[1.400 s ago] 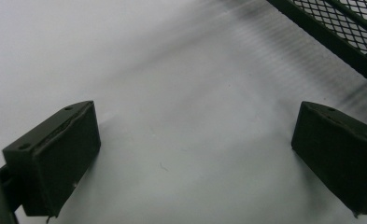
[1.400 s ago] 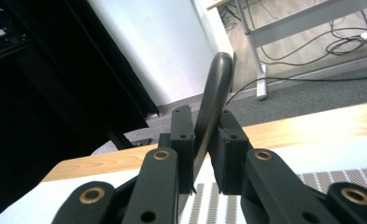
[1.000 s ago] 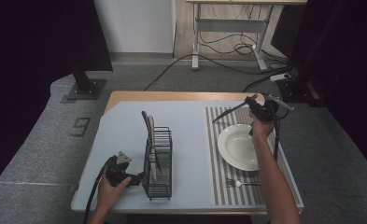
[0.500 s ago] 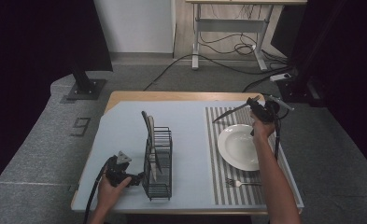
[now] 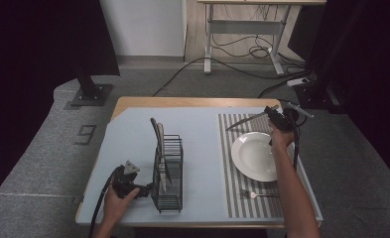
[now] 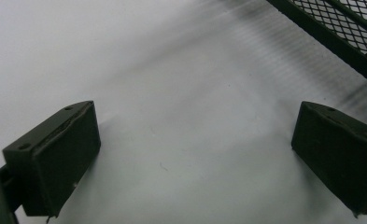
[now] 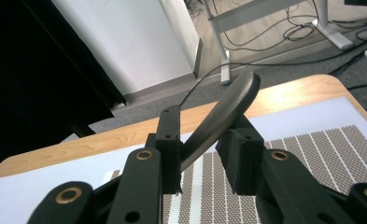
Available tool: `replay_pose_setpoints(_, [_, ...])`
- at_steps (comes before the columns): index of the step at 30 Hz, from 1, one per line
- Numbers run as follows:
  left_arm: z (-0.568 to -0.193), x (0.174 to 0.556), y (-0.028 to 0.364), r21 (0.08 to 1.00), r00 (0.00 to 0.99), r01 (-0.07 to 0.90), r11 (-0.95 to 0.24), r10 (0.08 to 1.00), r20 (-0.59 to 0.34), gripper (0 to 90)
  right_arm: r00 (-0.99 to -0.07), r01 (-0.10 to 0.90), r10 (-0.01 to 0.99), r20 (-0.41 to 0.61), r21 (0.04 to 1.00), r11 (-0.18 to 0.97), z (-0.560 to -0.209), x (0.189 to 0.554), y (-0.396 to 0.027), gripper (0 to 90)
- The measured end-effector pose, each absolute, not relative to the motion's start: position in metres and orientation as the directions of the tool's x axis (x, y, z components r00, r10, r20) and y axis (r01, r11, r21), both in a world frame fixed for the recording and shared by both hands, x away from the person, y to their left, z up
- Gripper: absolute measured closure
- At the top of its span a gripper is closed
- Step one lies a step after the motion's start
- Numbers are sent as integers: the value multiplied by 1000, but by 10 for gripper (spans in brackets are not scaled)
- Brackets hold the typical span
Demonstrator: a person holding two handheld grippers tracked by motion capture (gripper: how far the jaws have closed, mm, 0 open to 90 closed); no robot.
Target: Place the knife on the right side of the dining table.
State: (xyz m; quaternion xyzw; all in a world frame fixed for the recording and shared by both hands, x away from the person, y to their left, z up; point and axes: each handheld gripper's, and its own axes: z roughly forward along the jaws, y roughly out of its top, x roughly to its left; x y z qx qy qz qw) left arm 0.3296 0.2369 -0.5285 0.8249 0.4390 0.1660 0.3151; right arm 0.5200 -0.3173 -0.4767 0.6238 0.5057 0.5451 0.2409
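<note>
High view: pale blue table (image 5: 202, 134) stands on grey carpet (image 5: 43, 153).

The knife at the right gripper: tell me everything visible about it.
The knife is a slim table knife, dark grey and metallic-looking, one piece with a rounded handle end. It hangs in the air above the far end of the striped placemat, beyond the white plate, its tip pointing toward the table's middle. It passes aslant between the jaws of the right gripper, which have just been opening; whether the pads press on it I can't tell.
</note>
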Motion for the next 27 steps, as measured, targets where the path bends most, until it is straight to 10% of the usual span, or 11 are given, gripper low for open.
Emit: replay_pose_setpoints(27, [-529, 330, 237, 666, 559, 620, -416, 829, -3, 7, -16, 431, 875, 483, 793, -430, -492, 525, -330, 659])
